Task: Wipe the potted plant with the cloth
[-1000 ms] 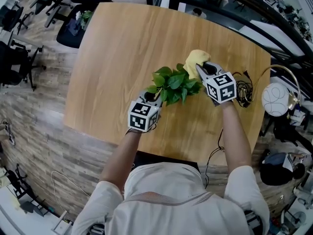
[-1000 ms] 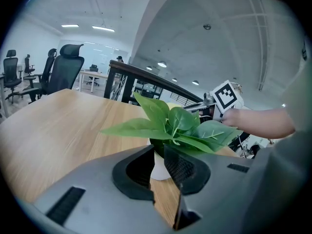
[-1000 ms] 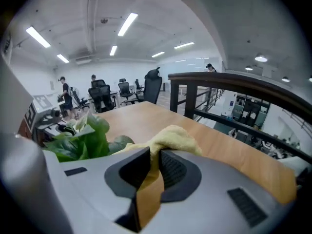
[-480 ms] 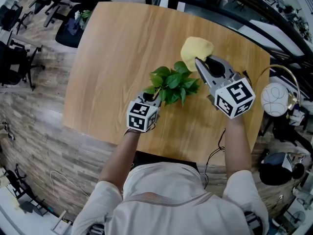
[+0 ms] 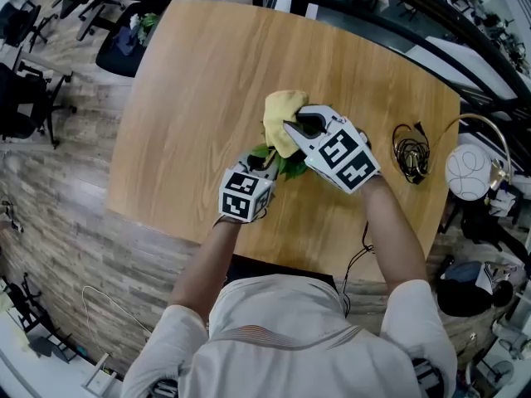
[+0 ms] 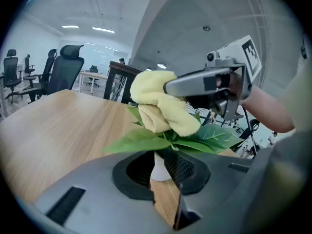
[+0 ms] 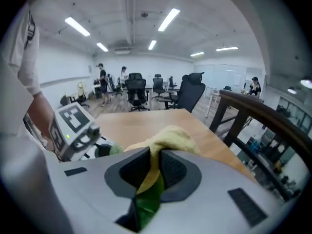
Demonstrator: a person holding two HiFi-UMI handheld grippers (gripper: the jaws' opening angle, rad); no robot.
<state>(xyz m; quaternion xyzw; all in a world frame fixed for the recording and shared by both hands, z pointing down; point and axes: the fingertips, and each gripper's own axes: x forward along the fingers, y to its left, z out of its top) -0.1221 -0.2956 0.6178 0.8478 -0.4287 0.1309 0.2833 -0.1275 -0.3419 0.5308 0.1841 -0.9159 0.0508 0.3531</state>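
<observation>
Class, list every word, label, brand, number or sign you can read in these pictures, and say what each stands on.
No readable text anywhere.
The cubes on the left gripper and right gripper show only black-and-white square markers, no letters or numbers.
The cloth, plant and table bear no print.

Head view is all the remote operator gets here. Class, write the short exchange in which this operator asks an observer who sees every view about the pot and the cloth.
Operator: Leaves and grippers hide the pot from me. Is it held?
Observer: Yes. The left gripper view shows the left gripper shut on a small white pot.
Operator: Is the cloth really clamped, or just draped over the jaws?
Observer: Clamped. The right gripper view shows the yellow cloth pinched between the pads of the right gripper.
</observation>
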